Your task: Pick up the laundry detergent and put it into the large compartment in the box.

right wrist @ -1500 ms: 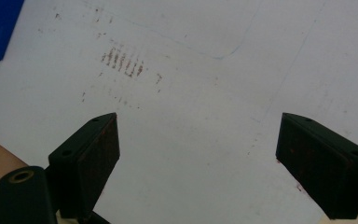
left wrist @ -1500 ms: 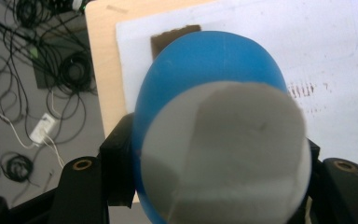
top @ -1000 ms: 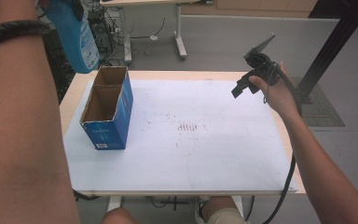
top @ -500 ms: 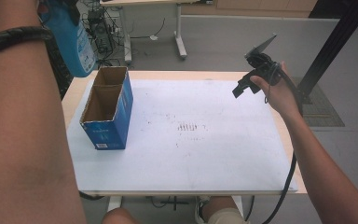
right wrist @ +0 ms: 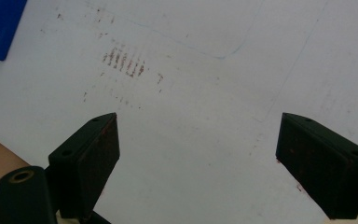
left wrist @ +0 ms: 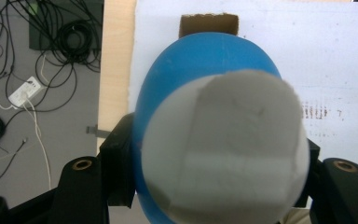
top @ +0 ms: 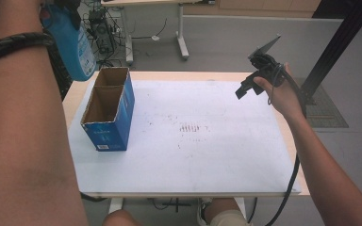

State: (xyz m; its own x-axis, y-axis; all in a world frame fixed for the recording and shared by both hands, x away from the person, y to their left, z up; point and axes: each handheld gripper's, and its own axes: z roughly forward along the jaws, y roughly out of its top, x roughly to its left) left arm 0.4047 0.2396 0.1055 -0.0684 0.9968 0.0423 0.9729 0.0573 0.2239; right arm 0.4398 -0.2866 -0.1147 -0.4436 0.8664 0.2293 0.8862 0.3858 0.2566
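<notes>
Because the left gripper (left wrist: 205,186) pinched the blue bottle (top: 70,40) only at its rounded sides, high above what seemed the carton's (top: 107,110) far compartment, it risked slipping askew onto the rim, while the right gripper (right wrist: 198,163) hung spread wide, empty.

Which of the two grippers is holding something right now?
The left gripper, shut on the blue plastic bottle above the table's left edge; the right gripper hangs open with nothing between its jaws.

A blue bottle (top: 73,44) with a grey cap hangs upright above the open blue box (top: 107,109).
</notes>
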